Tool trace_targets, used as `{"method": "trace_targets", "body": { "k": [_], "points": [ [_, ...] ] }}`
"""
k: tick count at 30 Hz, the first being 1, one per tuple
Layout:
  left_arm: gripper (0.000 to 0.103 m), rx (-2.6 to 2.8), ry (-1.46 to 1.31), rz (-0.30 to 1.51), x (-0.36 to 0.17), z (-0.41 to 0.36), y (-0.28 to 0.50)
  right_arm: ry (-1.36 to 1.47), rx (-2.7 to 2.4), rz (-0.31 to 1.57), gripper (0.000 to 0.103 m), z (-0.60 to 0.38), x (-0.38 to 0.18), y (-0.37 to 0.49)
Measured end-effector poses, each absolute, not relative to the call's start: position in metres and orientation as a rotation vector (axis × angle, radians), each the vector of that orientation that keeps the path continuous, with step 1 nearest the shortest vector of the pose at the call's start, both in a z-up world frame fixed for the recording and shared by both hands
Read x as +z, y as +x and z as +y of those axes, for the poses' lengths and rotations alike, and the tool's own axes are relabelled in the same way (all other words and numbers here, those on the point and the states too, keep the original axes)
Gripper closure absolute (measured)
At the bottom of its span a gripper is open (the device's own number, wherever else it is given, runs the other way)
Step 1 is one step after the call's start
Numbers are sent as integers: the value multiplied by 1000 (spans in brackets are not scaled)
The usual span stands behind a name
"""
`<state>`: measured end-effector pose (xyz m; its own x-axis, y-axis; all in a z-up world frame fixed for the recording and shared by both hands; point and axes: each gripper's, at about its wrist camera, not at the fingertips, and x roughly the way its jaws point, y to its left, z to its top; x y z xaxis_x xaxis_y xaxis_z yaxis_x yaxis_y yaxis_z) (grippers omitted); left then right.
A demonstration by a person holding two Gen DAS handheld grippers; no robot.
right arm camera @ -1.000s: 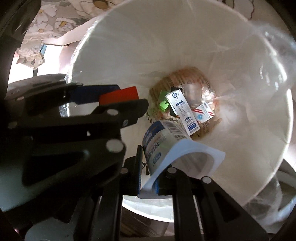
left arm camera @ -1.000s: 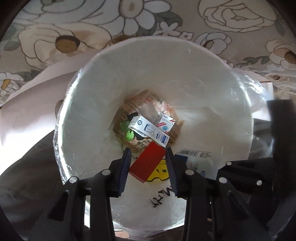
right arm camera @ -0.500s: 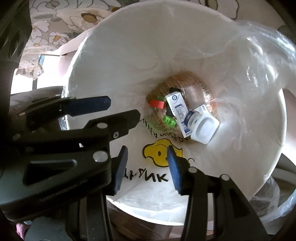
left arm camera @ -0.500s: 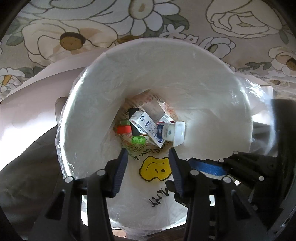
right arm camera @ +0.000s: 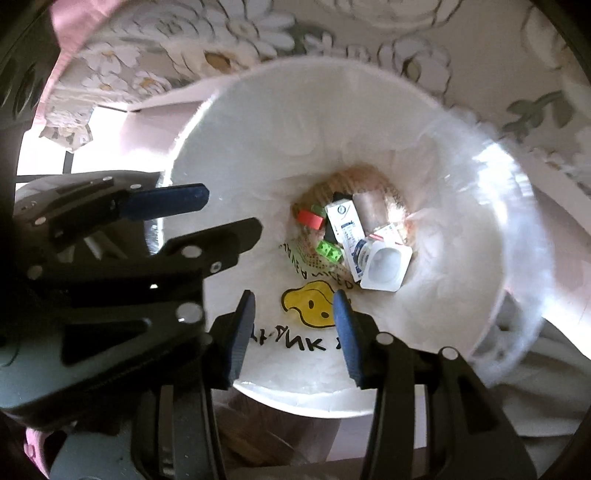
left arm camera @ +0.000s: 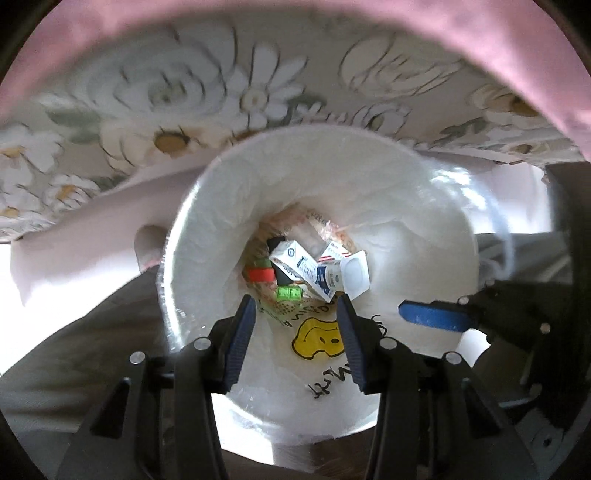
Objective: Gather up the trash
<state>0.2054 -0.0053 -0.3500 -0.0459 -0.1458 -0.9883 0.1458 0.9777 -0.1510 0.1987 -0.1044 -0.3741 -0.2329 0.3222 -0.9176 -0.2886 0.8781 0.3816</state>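
Both the left gripper (left arm camera: 295,332) and right gripper (right arm camera: 293,328) hung released and empty above the white bag-lined bin (left arm camera: 207,206). Far below their fingertips lay the light, crushable white plastic cup (right arm camera: 386,266) and stiff small red block (right arm camera: 310,218); either would pinch easily across its sides.

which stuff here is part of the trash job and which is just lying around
Part of the job:
- white bin with its plastic liner
- red block, green piece, white carton and plastic cup at the bottom
- left gripper and right gripper, both open and holding nothing

Just lying about:
- floral cloth
- pink fabric
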Motion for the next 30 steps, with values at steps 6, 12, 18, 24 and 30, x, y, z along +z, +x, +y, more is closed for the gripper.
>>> {"method": "trace_targets", "body": {
  "k": [6, 12, 18, 24, 30],
  "points": [
    [55, -224, 48, 1462, -296, 0, 199, -32, 576, 1630, 55, -109, -333, 190],
    [47, -183, 132, 1308, -237, 4, 190, -105, 578, 1500, 50, -117, -277, 179],
    [34, -169, 178, 1138, -169, 3, 171, -124, 546, 1335, 42, -132, -207, 165],
    [20, -174, 221, 1010, -115, -5, 145, -156, 476, 1138, 31, -147, -134, 144],
    [11, -159, 250, 920, -78, -10, 115, -159, 428, 1010, 23, -159, -85, 121]
  ]
}}
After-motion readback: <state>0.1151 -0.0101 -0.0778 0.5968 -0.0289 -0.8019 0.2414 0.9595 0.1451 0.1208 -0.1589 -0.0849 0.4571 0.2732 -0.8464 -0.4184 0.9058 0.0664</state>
